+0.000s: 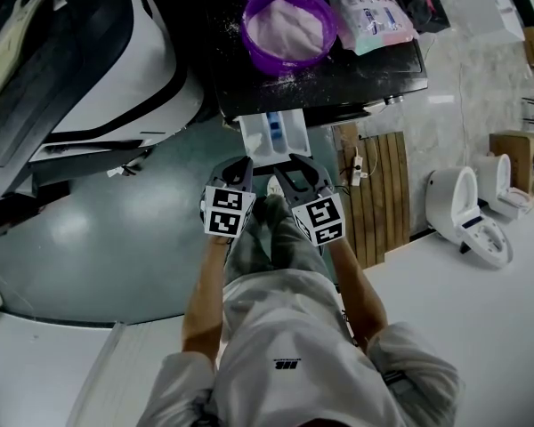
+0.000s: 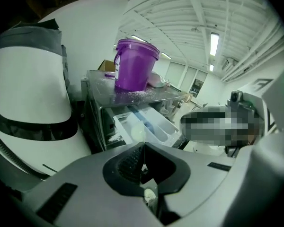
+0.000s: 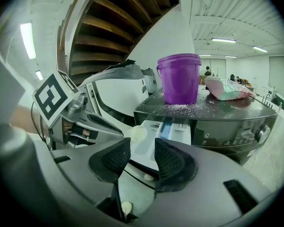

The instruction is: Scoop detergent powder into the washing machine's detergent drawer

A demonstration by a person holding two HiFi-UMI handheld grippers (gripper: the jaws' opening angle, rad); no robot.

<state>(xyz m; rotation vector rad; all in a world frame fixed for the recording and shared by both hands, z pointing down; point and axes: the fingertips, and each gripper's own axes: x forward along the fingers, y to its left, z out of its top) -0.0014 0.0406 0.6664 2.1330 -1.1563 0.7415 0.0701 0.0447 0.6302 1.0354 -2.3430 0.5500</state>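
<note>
Detergent powder (image 1: 285, 32): pale, fine, heaped in a round purple plastic bucket (image 1: 327, 34) on the washing machine's dark glossy top (image 1: 356, 74), behind the open white drawer (image 1: 269, 140). Loose grains are scattered around the bucket.
Left gripper (image 2: 143, 149): ribbed pads pressed together, empty, in front of the drawer.
Right gripper (image 3: 138, 156): jaws parted, empty.

Grey floor (image 1: 107, 238) fills the left of the head view; a white toilet (image 1: 470, 213) stands at the right, near brown wooden slats (image 1: 387, 189). A long lamp (image 2: 214, 44) glows overhead
</note>
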